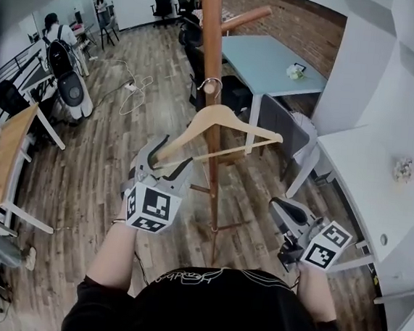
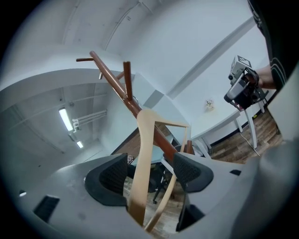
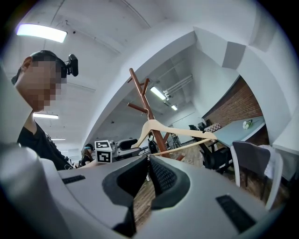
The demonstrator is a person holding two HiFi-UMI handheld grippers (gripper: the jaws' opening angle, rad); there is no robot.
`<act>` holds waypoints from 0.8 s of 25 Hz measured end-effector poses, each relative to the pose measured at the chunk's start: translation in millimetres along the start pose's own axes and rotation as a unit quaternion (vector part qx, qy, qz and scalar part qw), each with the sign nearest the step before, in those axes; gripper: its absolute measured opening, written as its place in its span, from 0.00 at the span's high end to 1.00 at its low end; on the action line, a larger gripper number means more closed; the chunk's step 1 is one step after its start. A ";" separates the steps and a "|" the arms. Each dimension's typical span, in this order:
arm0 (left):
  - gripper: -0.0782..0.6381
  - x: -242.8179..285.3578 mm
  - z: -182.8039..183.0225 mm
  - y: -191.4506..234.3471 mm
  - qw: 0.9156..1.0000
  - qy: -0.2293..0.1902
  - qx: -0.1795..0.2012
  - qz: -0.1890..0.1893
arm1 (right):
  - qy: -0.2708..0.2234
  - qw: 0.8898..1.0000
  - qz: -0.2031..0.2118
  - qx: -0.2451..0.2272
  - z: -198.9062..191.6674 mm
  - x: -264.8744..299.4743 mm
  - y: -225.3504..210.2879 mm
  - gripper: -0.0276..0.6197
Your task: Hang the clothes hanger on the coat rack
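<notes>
A light wooden clothes hanger (image 1: 229, 120) hangs by its metal hook (image 1: 212, 85) from a peg of the brown wooden coat rack (image 1: 213, 45). My left gripper (image 1: 167, 159) is open, and the hanger's lower left end lies between its jaws without being pressed. In the left gripper view the hanger arm (image 2: 145, 154) runs up between the two black pads (image 2: 112, 179), clear of both, and the left gripper (image 2: 147, 175) points at the rack (image 2: 119, 81). My right gripper (image 1: 282, 206) is low at the right, shut and empty, away from the hanger (image 3: 173, 130); the right gripper (image 3: 148, 175) points towards the rack (image 3: 142, 100).
A pale blue table (image 1: 275, 58) and a grey chair (image 1: 284, 125) stand behind the rack. A white counter (image 1: 381, 171) runs along the right. A wooden desk (image 1: 4, 156) is at the left, a white cable (image 1: 134, 92) lies on the floor, and a person (image 1: 56, 30) sits far left.
</notes>
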State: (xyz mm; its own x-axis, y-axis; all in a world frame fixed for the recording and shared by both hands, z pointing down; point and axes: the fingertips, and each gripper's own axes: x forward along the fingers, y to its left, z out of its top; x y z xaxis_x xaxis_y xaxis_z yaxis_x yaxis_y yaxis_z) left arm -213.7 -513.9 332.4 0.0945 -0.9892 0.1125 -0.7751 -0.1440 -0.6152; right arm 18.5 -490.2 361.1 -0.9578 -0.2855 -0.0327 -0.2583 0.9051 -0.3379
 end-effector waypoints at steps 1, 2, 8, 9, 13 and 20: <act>0.50 -12.1 0.5 2.0 1.000 -0.010 -0.021 0.006 | 0.001 1.000 -0.004 -0.002 -2.3 -1.5 6.7 0.89; 0.50 -24.9 2.2 2.9 0.999 -0.021 -0.048 0.010 | 0.001 1.000 -0.008 -0.005 -4.0 -3.0 13.4 0.89; 0.50 -82.8 5.8 -38.8 0.965 -0.064 -0.245 -0.070 | 0.003 1.000 -0.012 -0.013 -15.0 -15.4 51.7 0.89; 0.50 -91.7 8.7 -49.6 0.954 -0.073 -0.275 -0.094 | 0.005 1.000 -0.011 -0.014 -18.8 -17.4 59.1 0.89; 0.75 -130.2 15.5 -101.3 0.905 -0.093 -0.369 -0.188 | 0.015 1.000 -0.004 -0.012 -41.2 -22.6 92.7 0.89; 0.88 -171.7 9.6 -170.1 0.849 -0.091 -0.444 -0.271 | 0.057 0.998 0.018 -0.001 -86.0 -32.0 137.2 0.89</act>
State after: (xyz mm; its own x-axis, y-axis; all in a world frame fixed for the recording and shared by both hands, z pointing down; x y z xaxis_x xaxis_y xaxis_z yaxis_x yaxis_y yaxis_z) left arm -92.1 -319.9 410.3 0.6206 -0.7839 0.0196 -0.7444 -0.5812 0.3286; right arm 2.9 -329.7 396.6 -0.9744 -0.2157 0.0628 -0.2241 0.9145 -0.3368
